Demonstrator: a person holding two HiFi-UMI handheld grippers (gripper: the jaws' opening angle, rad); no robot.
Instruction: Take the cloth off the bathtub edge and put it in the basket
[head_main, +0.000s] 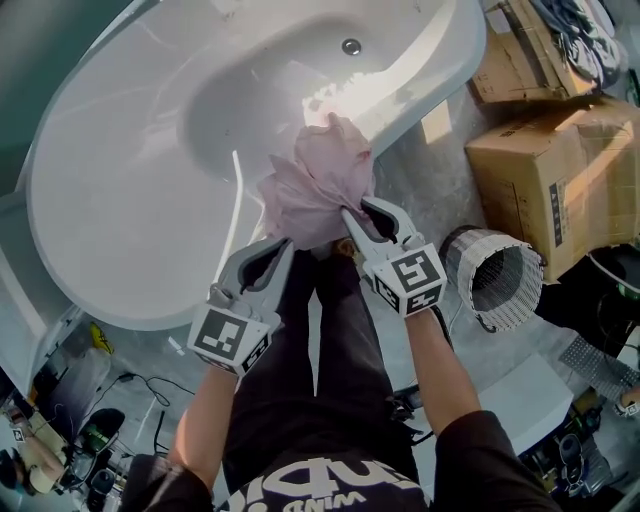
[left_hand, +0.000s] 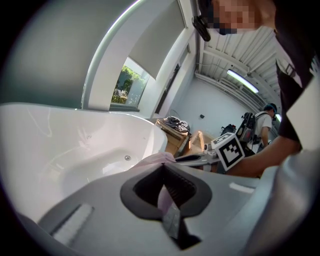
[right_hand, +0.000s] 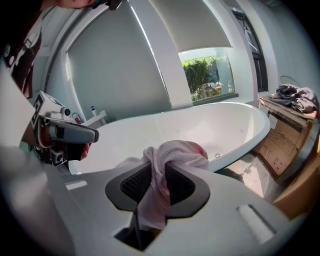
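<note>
"Over the near rim of the bathtub, head view: what is recorded?"

"A smooth, glossy white oval shell. The cloth, pale pink, soft and crumpled, hangs bunched over the rim at its right end. The left gripper has its tips at the cloth's lower left edge, and the right gripper has its tips at the lower right edge. The basket, a white wire-mesh cylinder, sits on the floor well apart from the cloth, beside brown cardboard boxes. Only this view shows the basket."

"Left gripper view?"

"Grey jaws with ribbed dark pads are closed on a thin fold of cloth. More fabric shows past the tips. The bathtub interior with its round drain lies beyond. The right gripper enters from the right, level with the cloth."

"Right gripper view?"

"Jaws clamped on a thick twisted bunch of cloth, which spills over the pads and hangs down between them. The bathtub rim curves behind it. The left gripper shows at the left edge. A window appears above the far rim, which the head view does not show."
</note>
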